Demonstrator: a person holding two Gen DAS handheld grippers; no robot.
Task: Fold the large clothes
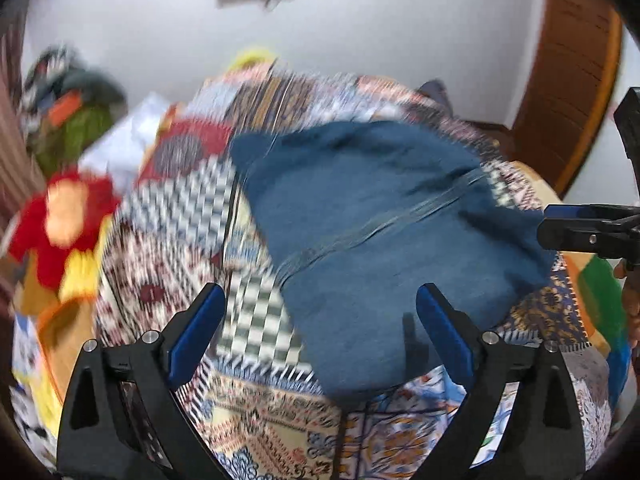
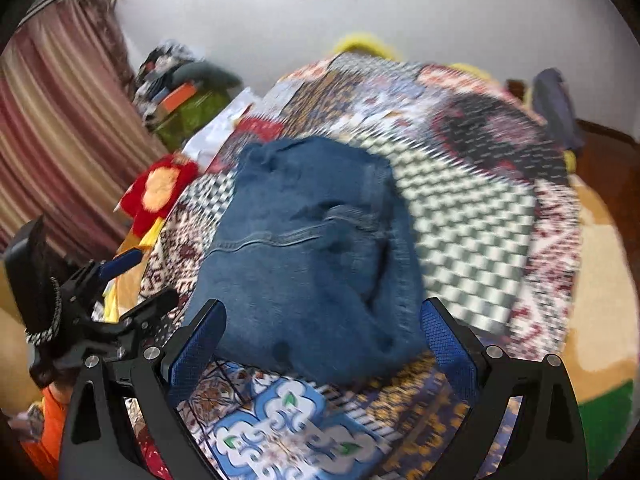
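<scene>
Here, both of my tongs stand released. The left gripper [image 1: 320, 320] has its blue pads spread wide, nothing between them; the near edge of the folded jeans [image 1: 380, 232] lies below and ahead of the gap, untouched. The right gripper [image 2: 322, 328] is likewise spread, pads clear of the cloth, with the jeans [image 2: 308, 248] just beyond its tips. In the left view the right gripper shows at the far right edge, beside the bundle's corner; whether it touches the denim there I cannot tell. In the right view the left gripper sits at lower left, off the denim.

Task item: the jeans are folded into a compact block lying flat on the patchwork bedspread [image 1: 256, 412], roughly mid-bed. A stitched seam crosses the top face. In the right view the block's long axis runs from near my tongs away toward the far wall, leaning slightly left; the end nearer me is the broader one. Which end is waistband is not resolvable: both frames are motion-blurred.

Containers: none clearly seen. At the far left, a green bag-like bundle [image 2: 192, 114] carries a heap of mixed things on top; contents too blurred to identify.

Further out: a red and yellow soft toy [image 2: 160, 188] at the bed's left edge, a striped curtain [image 2: 56, 128], white wall behind.
</scene>
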